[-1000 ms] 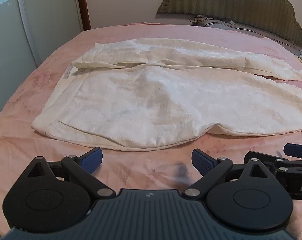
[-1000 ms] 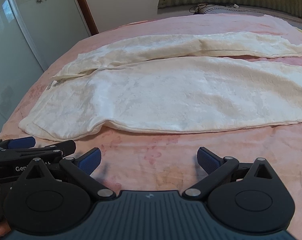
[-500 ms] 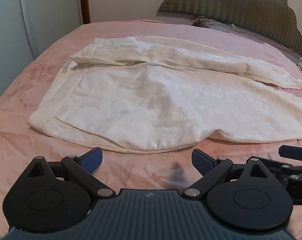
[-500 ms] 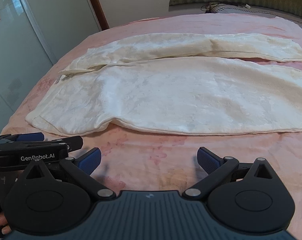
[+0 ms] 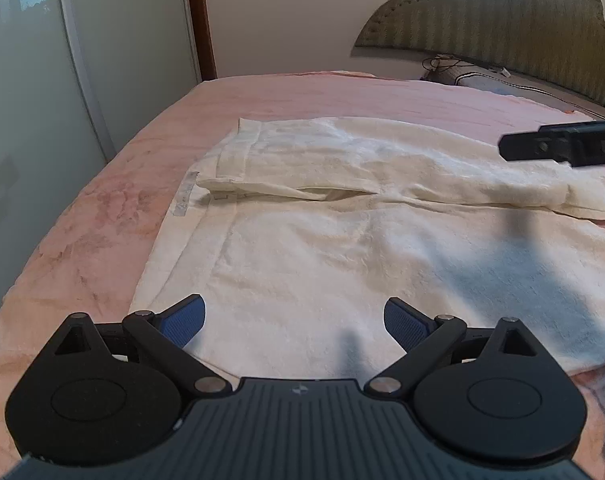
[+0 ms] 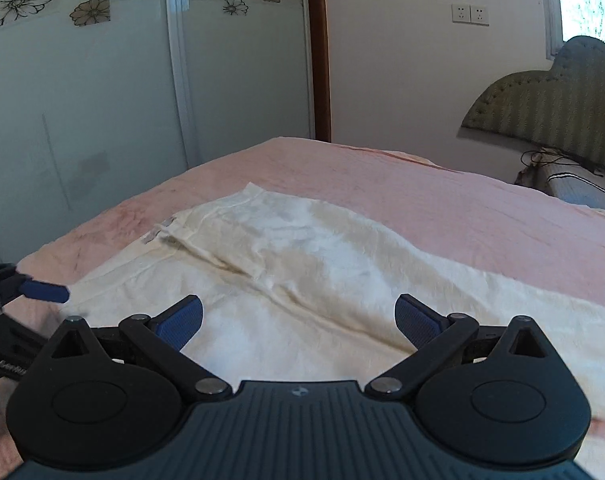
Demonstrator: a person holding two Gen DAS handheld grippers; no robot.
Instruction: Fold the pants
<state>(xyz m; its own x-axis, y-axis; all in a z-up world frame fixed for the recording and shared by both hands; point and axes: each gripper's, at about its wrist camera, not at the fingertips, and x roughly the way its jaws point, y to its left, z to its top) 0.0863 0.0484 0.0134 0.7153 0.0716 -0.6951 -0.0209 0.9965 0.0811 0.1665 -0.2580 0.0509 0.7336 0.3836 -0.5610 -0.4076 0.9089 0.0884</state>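
Note:
Cream white pants [image 5: 322, 240] lie spread flat on a pink bedspread [image 5: 102, 208], waistband to the left, legs running right. My left gripper [image 5: 294, 320] is open and empty, low over the near hip of the pants. My right gripper [image 6: 298, 320] is open and empty above the pants [image 6: 302, 264] near the crotch and far leg. The right gripper's body shows in the left wrist view [image 5: 562, 148] at the right edge. A left gripper fingertip [image 6: 42, 292] shows at the left of the right wrist view.
A padded green headboard [image 5: 502, 32] and a grey pillow with cables [image 5: 474, 80] are at the far right. Glass wardrobe doors [image 6: 102, 100] with flower prints stand past the bed's left side. The bed edge [image 5: 6, 300] drops off at left.
Both grippers have moved forward from the near bed edge to over the pants. The right gripper has swung toward the waistband end and lifted. Both stay open.

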